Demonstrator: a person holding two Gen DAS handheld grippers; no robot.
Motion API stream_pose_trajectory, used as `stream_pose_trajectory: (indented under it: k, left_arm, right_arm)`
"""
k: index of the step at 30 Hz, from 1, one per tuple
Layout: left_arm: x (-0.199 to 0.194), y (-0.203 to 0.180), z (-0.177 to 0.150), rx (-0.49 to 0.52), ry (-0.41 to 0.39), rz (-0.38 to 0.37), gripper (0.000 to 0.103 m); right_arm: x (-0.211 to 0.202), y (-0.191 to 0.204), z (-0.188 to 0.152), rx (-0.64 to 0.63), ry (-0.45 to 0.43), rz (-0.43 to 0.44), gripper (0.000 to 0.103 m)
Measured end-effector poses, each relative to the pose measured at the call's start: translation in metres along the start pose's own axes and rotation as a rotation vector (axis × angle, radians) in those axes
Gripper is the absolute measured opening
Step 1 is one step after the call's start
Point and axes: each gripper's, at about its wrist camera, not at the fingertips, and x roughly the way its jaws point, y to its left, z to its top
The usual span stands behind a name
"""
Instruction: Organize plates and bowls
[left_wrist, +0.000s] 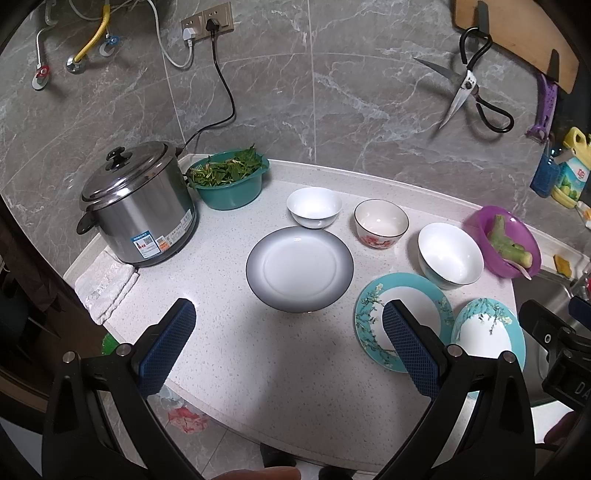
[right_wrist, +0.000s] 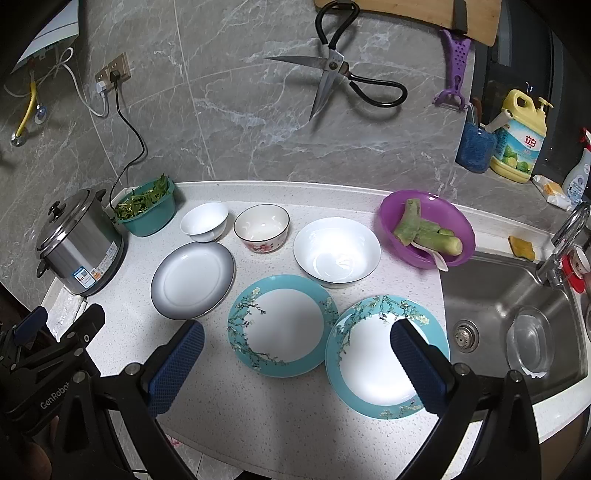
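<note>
A white speckled tabletop (right_wrist: 258, 406) at frame centre holds glazed plates (right_wrist: 282, 325) and bowls (right_wrist: 337, 251), likely heavy, slippery, breakable, best gripped by rims; both the left claw (left_wrist: 288, 347) and right claw (right_wrist: 295, 363) gape, released.

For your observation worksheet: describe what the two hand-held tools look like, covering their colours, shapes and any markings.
Both the left tool and the right tool have black angular frames with silver bolts, and two flat fingers faced with dark blue, cross-hatched pads. The right-wrist view shows white "GenRobot" lettering on the left tool's body. No cables or sleeves are visible.
</note>
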Motion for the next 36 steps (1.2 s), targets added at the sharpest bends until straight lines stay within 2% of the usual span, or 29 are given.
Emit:
stream_pose_trajectory:
  k: [9,13,16,18,21,23,26,29,31,32,33,34,35,36]
  left_arm:
    - [0.011,-0.004,0.008,-0.007,0.015,0.008,0.103]
    - [0.021,-0.003,0.006,-0.020,0.030,-0.008,0.103]
    - [0.044,0.004,0.000,-0.027,0.083,-0.008,0.103]
    - [0.063,0.014,-0.005,-0.029,0.127,0.016,0.103]
    - [0.092,0.038,-0.011,-0.040,0.144,-0.003,0.103]
    - [0.118,0.065,-0.012,-0.084,0.173,-0.084,0.103]
    - [0.170,0.102,-0.001,-0.098,0.227,-0.156,0.103]
    - [0.227,0.129,0.014,-0.028,0.247,-0.303,0.103]
    - [0.256,0.137,0.025,0.050,0.259,-0.320,0.103]
    - [0.272,0.140,0.031,0.070,0.305,-0.319,0.103]
    - [0.290,0.144,0.036,0.071,0.387,-0.328,0.103]
    - [0.316,0.152,0.044,0.032,0.481,-0.367,0.102]
    - [0.330,0.160,0.050,0.001,0.501,-0.403,0.100]
    - [0.344,0.167,0.058,-0.013,0.483,-0.438,0.100]
  right_arm:
    - [0.015,-0.004,0.002,-0.005,0.011,0.012,0.103]
    - [0.023,-0.010,0.008,-0.004,0.033,0.043,0.103]
    - [0.034,-0.012,0.010,0.002,0.064,0.097,0.103]
    - [0.049,-0.015,0.010,0.028,0.100,0.181,0.103]
    - [0.075,-0.011,0.010,0.077,0.161,0.287,0.103]
    - [0.096,-0.003,0.011,0.104,0.201,0.346,0.103]
    - [0.130,0.014,0.019,0.154,0.241,0.435,0.103]
    - [0.169,0.031,0.028,0.229,0.269,0.551,0.103]
    - [0.195,0.045,0.035,0.289,0.291,0.630,0.103]
    - [0.207,0.054,0.038,0.300,0.298,0.648,0.103]
    - [0.218,0.063,0.041,0.302,0.306,0.634,0.103]
    - [0.228,0.070,0.044,0.305,0.313,0.631,0.103]
    - [0.237,0.077,0.045,0.317,0.320,0.641,0.103]
    - [0.242,0.080,0.046,0.330,0.328,0.641,0.102]
